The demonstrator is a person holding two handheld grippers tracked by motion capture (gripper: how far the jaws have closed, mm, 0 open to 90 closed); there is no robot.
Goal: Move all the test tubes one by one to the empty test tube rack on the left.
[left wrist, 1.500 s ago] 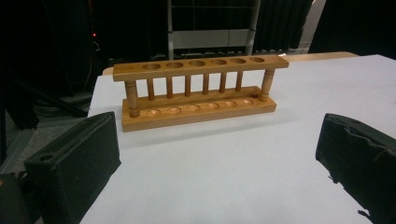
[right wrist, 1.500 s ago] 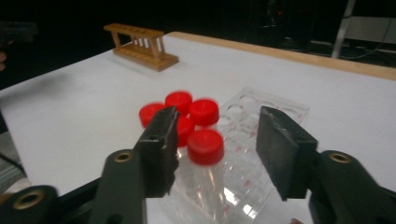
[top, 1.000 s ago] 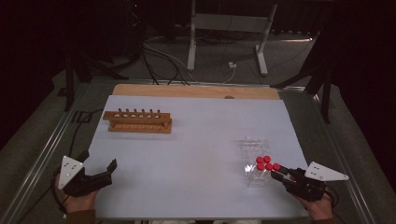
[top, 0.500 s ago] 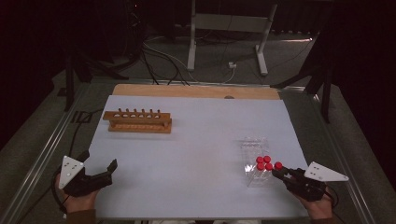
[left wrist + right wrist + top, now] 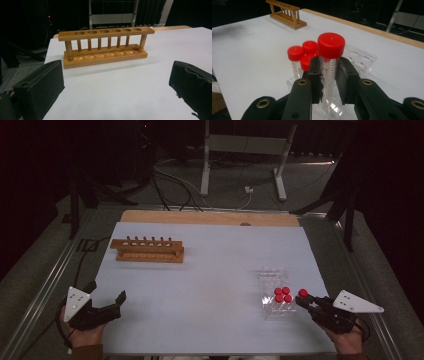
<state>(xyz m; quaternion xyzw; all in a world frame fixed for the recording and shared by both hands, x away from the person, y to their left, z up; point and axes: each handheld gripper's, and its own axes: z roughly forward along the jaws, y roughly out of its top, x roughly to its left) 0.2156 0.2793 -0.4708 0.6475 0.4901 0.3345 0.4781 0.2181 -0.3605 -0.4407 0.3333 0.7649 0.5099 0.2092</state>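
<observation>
My right gripper [image 5: 303, 301] [image 5: 329, 68] is shut on an upright clear tube with a red cap [image 5: 303, 293] [image 5: 331, 45], gripped just under the cap. The tube stands just right of a clear plastic rack [image 5: 272, 275] [image 5: 360, 57], which holds three more red-capped tubes [image 5: 282, 294] [image 5: 296, 53]. An empty wooden tube rack [image 5: 148, 250] [image 5: 105, 45] [image 5: 285, 13] stands at the far left of the white mat. My left gripper [image 5: 107, 294] [image 5: 116, 87] rests open at the near left, aimed at the wooden rack, with nothing between its jaws.
The white mat [image 5: 210, 270] covers the table, with a wooden strip [image 5: 210, 218] along its far edge. Metal rails run along both table sides. A stand's legs and cables lie on the floor beyond.
The red-capped tube in my right gripper has drawn a little to the right, away from the other three caps. My left gripper has kept still.
</observation>
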